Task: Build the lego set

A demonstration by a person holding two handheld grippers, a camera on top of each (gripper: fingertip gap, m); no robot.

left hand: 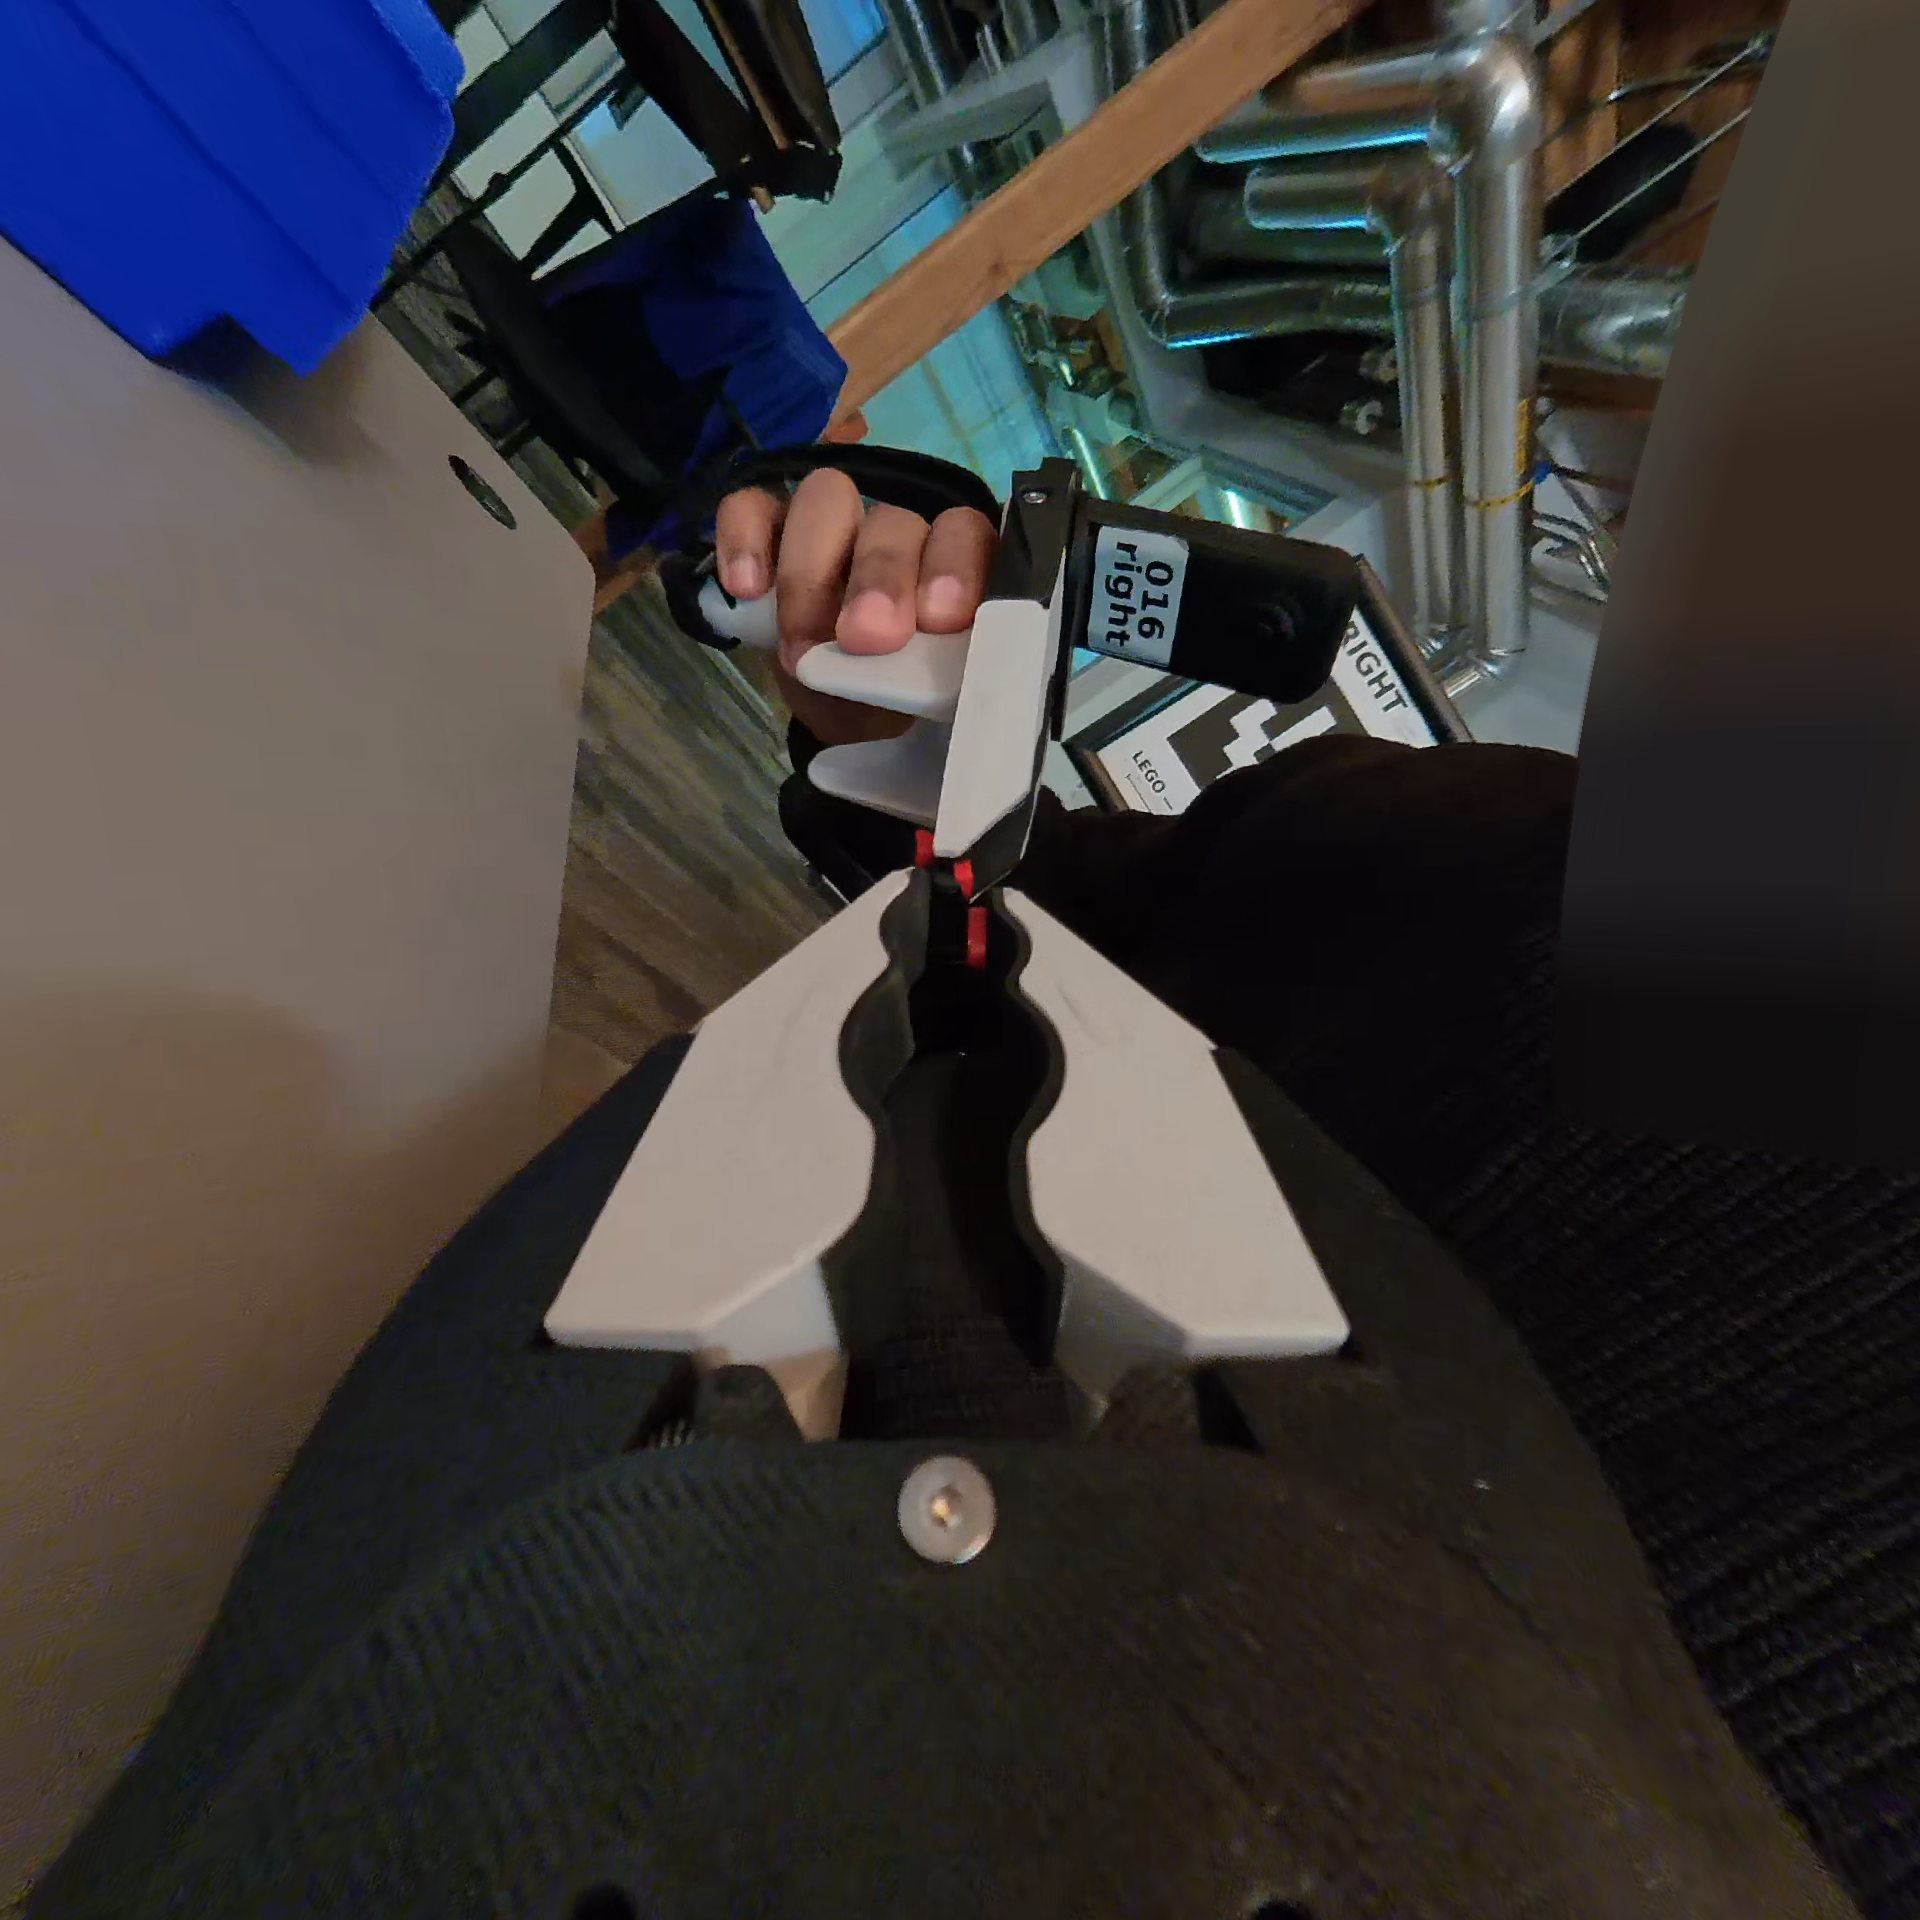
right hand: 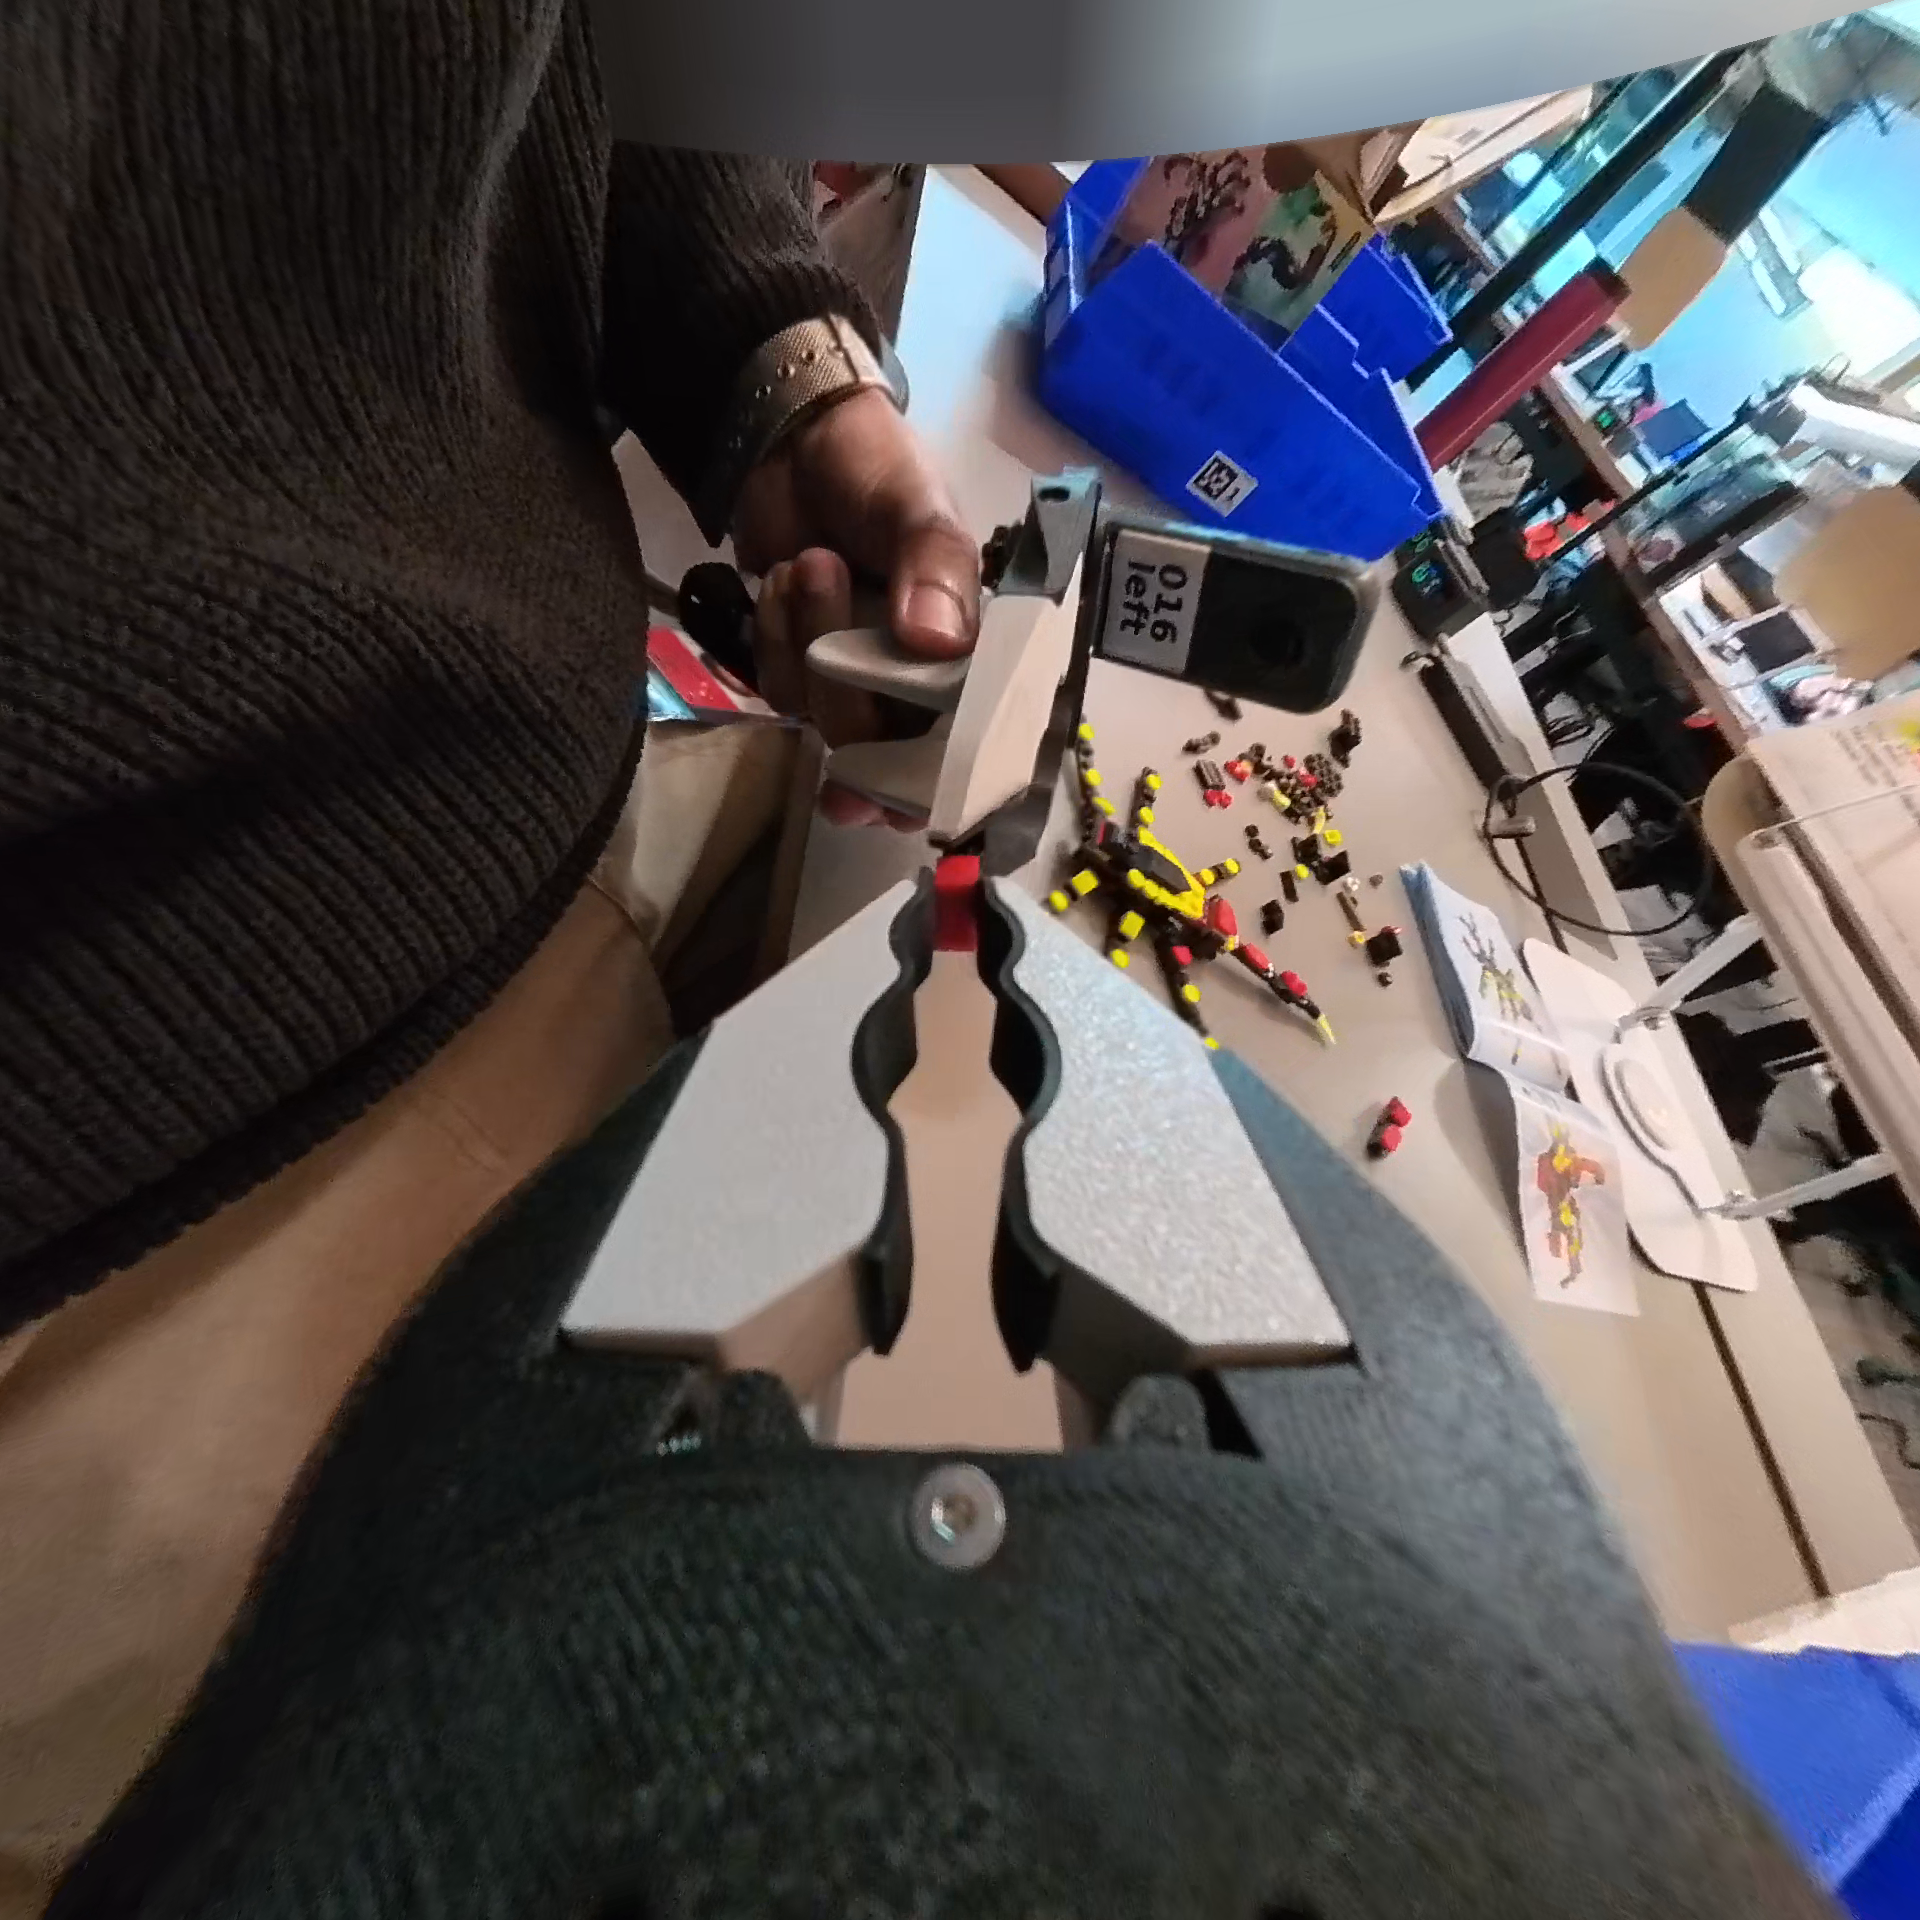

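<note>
The small red-and-black lego piece [left hand: 961, 914] hangs in mid-air over your lap, off the bench's near edge, not above the bench [right hand: 1299, 1091]. Your left gripper [left hand: 951, 914] and right gripper [right hand: 956, 914] are each clamped on it, tip to tip. Twist unevenly and it may pop free, dropping far from the half-built model [right hand: 1174, 904].
</note>
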